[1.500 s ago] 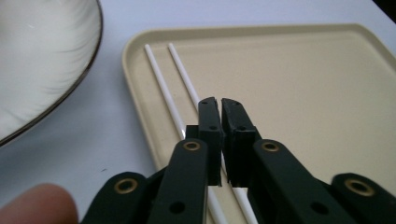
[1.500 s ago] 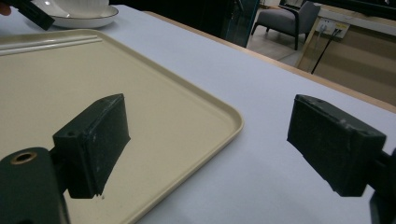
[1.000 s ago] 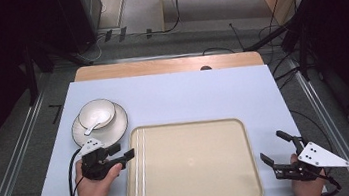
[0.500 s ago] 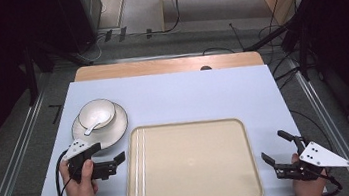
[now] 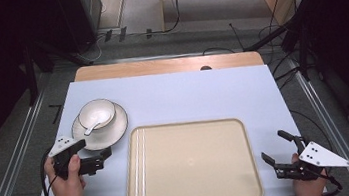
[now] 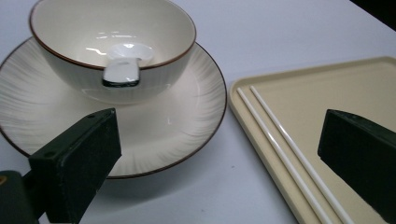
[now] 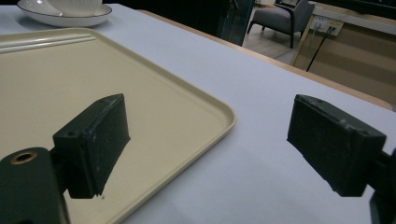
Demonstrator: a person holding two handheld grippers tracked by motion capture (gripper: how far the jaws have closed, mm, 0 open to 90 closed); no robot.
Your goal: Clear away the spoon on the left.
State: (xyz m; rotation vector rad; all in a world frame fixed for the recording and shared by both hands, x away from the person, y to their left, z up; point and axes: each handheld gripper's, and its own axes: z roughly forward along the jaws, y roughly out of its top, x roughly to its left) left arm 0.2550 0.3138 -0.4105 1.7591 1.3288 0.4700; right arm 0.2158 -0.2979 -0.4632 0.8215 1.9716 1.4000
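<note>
left tongs (image 5: 103,158) just opened wide, empty, beside plate (image 5: 116,131); right tongs (image 5: 276,152) open, empty.

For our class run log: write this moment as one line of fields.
left gripper: open, just opened, nothing between jaws, beside plate | right gripper: open, empty | chopsticks: on tray
</note>
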